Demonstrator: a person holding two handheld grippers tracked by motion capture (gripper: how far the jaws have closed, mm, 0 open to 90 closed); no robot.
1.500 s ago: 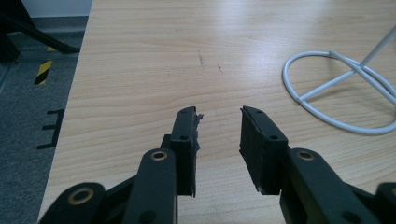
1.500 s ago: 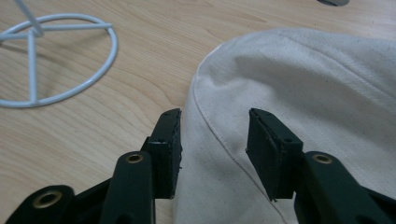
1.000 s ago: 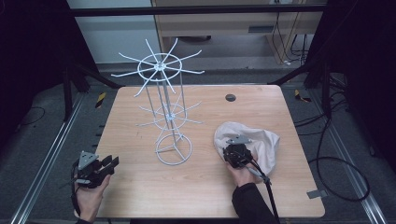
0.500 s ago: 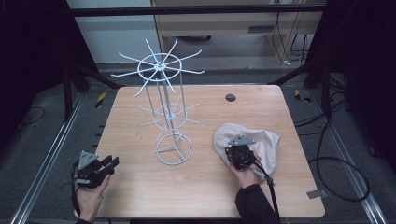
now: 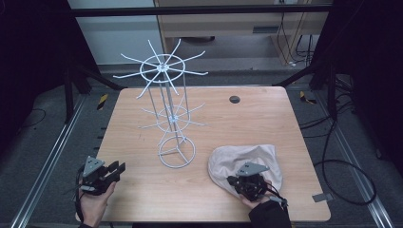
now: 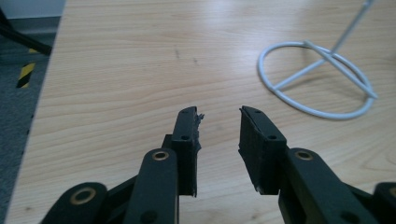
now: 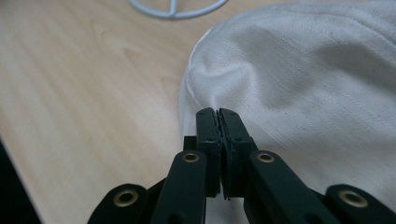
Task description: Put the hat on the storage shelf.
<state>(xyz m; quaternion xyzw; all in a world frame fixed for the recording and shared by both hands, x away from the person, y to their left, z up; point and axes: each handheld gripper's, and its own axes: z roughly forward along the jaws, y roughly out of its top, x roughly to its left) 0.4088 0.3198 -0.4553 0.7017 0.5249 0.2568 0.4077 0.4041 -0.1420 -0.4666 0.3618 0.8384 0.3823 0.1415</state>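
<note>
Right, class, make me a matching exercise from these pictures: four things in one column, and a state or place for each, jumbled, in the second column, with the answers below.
Things
1. white wire rack with radiating hooks
2. cream fabric cap
3. left gripper
4. right gripper

States or places
A. jaws pressed together at the cloth's edge
B. stands upright on its ring base
C. jaws apart above bare wood, holding nothing
D. lies crumpled on the table's near right part

Pairs: 1-B, 2-D, 3-C, 4-A
</note>
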